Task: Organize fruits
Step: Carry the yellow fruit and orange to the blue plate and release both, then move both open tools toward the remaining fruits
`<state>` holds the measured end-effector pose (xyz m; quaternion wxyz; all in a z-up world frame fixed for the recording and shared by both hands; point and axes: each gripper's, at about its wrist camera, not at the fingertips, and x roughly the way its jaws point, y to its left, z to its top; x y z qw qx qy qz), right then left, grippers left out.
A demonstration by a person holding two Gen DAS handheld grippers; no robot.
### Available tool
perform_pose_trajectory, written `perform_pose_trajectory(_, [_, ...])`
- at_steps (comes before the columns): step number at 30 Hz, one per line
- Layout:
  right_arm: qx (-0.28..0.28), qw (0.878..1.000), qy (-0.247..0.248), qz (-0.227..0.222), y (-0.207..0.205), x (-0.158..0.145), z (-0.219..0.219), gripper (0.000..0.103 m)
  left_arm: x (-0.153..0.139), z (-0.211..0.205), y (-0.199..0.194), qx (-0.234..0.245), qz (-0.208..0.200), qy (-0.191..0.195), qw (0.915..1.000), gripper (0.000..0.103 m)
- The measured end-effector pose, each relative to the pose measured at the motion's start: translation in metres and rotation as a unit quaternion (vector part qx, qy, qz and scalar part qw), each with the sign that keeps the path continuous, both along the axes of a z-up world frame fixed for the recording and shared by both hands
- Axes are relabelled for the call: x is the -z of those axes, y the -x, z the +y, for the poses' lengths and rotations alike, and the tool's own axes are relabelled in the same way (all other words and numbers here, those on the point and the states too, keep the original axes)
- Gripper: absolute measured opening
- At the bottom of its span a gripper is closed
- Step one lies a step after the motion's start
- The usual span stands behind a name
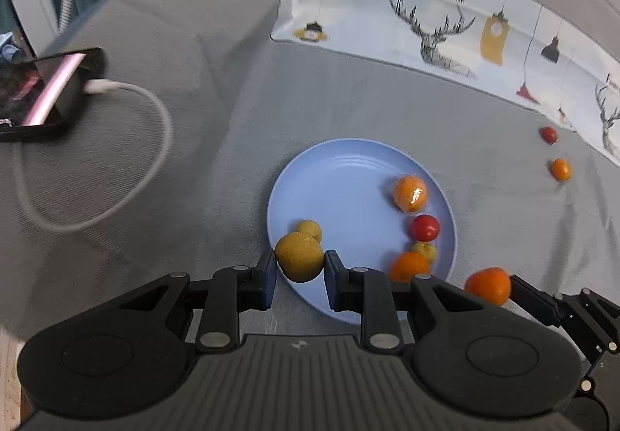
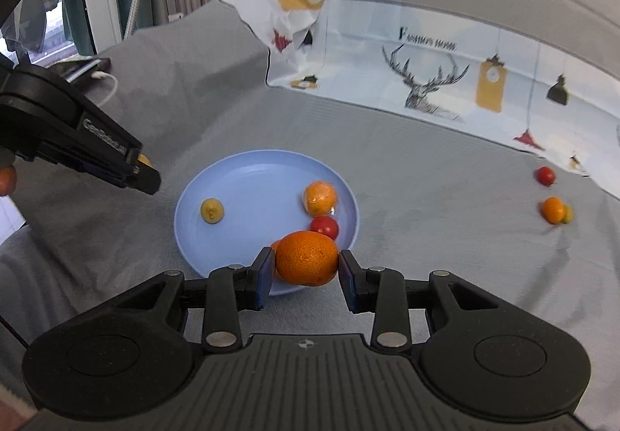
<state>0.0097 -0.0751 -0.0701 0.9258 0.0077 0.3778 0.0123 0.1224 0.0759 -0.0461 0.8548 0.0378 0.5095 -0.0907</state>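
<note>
- Left wrist view: the left gripper (image 1: 299, 268) is closed on a yellow-green fruit (image 1: 299, 256), held over the near-left rim of the blue plate (image 1: 348, 167).
- Right wrist view: the right gripper (image 2: 306, 270) clamps an orange (image 2: 307, 263) above the plate's near edge.
- On the plate lie a wrapped orange (image 1: 410, 193), a tomato (image 1: 425, 227) and smaller fruit; a loose tomato (image 1: 548, 134) and small orange (image 1: 560, 169) sit well apart on the grey surface (image 1: 193, 144).
- Best to carry each fruit inward over bare plate, lower it close, then open gently so nothing rolls off or knocks its neighbours.
</note>
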Motion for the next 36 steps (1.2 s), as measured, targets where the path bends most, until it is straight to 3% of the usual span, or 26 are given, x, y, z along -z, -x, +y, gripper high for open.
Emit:
perform_pose_trajectory(13, [-0.019,0.999,-0.002,0.040,-0.065,0.039,-0.001,0.038,0.043,-0.022,-0.055,0.012,0.025,-0.031,0.9991,0.030])
perform_pose_trajectory(14, [-0.024,0.999,0.001,0.039,-0.068,0.039,-0.001,0.038,0.043,-0.022,-0.057,0.015,0.025,-0.028,0.9992,0.035])
perform_pose_trajectory(15, [-0.028,0.999,0.002,0.039,-0.071,0.039,-0.001,0.039,0.042,-0.020,-0.058,0.016,0.024,-0.026,0.9993,0.058])
perform_pose_trajectory(16, [-0.030,0.999,0.000,0.040,-0.074,0.038,-0.001,0.046,0.039,-0.019,-0.057,0.015,0.020,-0.027,0.9993,0.085])
perform_pose_trajectory(17, [-0.032,0.999,-0.002,0.043,-0.076,0.037,-0.002,0.060,0.035,-0.017,-0.054,0.014,0.010,-0.026,0.9995,0.094])
perform_pose_trajectory(18, [-0.030,0.999,-0.003,0.043,-0.076,0.034,-0.003,0.065,0.029,-0.014,-0.049,0.016,-0.005,-0.022,0.9996,0.102])
perform_pose_trajectory(20, [-0.027,0.999,0.002,0.037,-0.069,0.025,-0.005,0.081,0.020,-0.012,-0.035,0.036,-0.018,-0.021,0.9989,0.103])
perform_pose_trajectory(23, [-0.030,0.999,0.017,0.033,-0.046,0.011,-0.006,0.088,0.010,-0.012,-0.007,0.057,-0.018,-0.031,0.9977,0.103])
perform_pose_trajectory(31, [-0.016,0.999,0.002,0.043,0.040,-0.016,0.003,0.096,-0.023,-0.006,0.084,0.056,-0.047,-0.032,0.9968,0.103])
perform_pose_trajectory(36, [-0.005,1.000,0.026,0.000,0.074,-0.035,0.005,0.098,-0.044,-0.008,0.119,0.065,-0.086,-0.037,0.9935,0.103])
